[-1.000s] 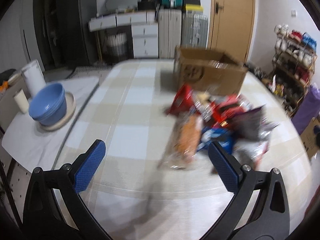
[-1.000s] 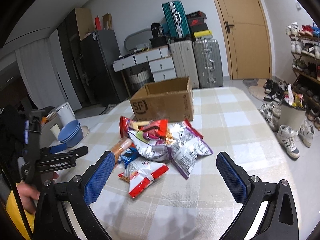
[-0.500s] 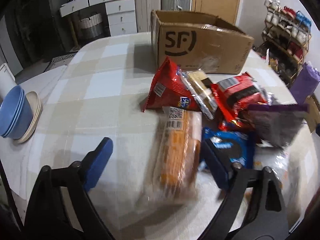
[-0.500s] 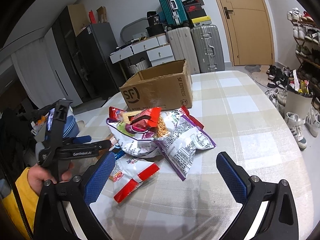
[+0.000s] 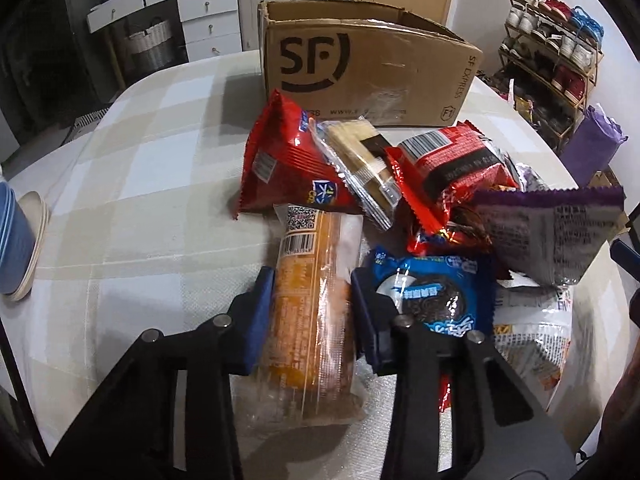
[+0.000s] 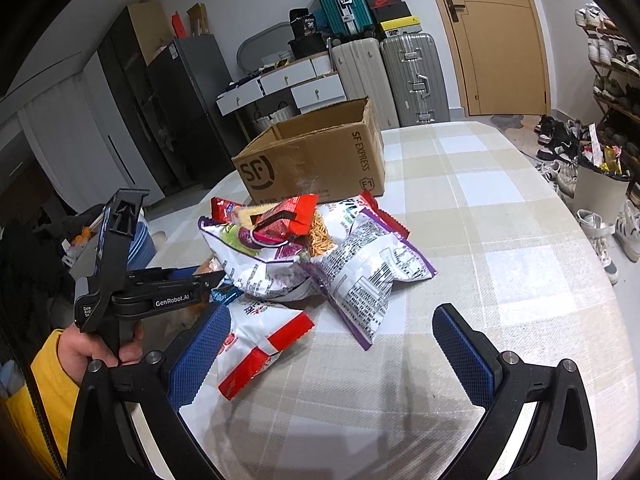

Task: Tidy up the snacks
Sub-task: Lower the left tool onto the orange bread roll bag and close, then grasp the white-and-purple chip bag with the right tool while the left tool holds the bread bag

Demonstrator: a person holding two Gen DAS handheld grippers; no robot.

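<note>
bowls (image 5: 14, 248): blue stack on a plate, far left edge of the table (image 5: 132, 184), well apart from the snacks.
your left gripper (image 5: 312, 300): jaws closing on the orange biscuit pack (image 5: 312, 304). pads touch both its long sides, pack lies flat on the table, barcode end pointing at the box.
your left hand (image 6: 100, 350): seen from the right camera, yellow sleeve, wrapped round the gripper handle at the pile's left side.
cookie pack (image 5: 430, 294): blue, just right of the biscuit pack, against the right finger.
pile: red bag (image 5: 288, 164) and cracker pack (image 5: 360, 164) just behind the biscuit pack, second red bag (image 5: 452, 168) to their right, purple bag (image 5: 548, 228) rightmost, white bag (image 5: 528, 332) under it.
box (image 5: 368, 64): open cardboard, upright, just behind the pile. can't see inside.
your right gripper (image 6: 326, 356): spread wide, nothing between the pads, held over the table in front of the pile. left pad sits just beside a white-and-red bag (image 6: 260, 344), can't tell if touching.
</note>
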